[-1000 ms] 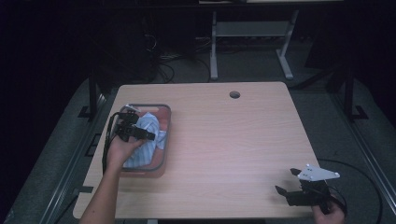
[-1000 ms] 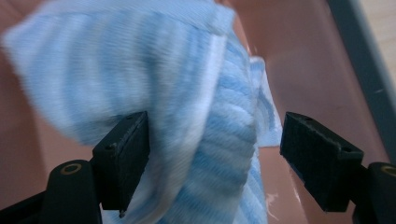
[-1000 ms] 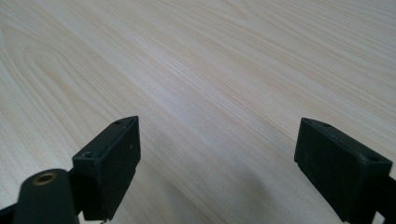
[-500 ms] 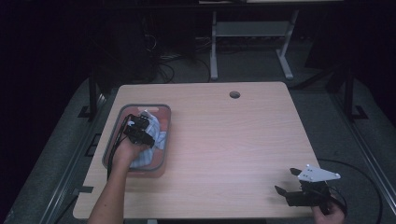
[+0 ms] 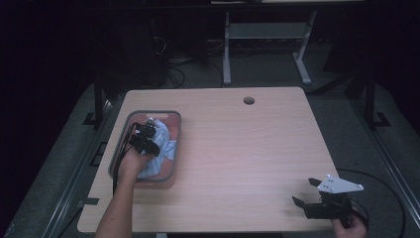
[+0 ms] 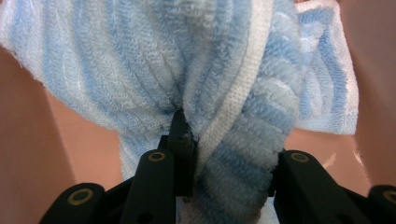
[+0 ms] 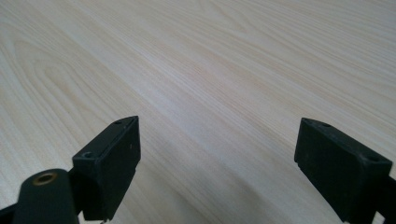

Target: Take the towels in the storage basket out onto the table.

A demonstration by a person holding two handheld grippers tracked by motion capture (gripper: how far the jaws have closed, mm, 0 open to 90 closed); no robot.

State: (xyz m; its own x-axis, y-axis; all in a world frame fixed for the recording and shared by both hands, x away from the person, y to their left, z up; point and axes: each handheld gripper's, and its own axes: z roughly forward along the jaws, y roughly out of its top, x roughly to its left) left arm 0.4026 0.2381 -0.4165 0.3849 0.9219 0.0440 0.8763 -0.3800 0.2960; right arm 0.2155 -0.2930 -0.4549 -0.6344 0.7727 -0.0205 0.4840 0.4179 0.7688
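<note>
While the left gripper [image 5: 147,139] works inside the tray [image 5: 119,148] at the table's [image 5: 247,148] 9 o'clock edge, keep it pressing the towel [image 5: 163,141] low, below the rim. Compared with a second ago, it has moved deeper, toward the tray's 12 o'clock end.

Seen from the left gripper view, the jaws are clamped on a towel [image 6: 224,93] fold; hold until the cloth settles.

Seen from the right gripper view, the jaws stand wide apart over bare table [image 7: 210,70]; keep the right gripper [image 5: 317,198] parked at 5 o'clock.
</note>
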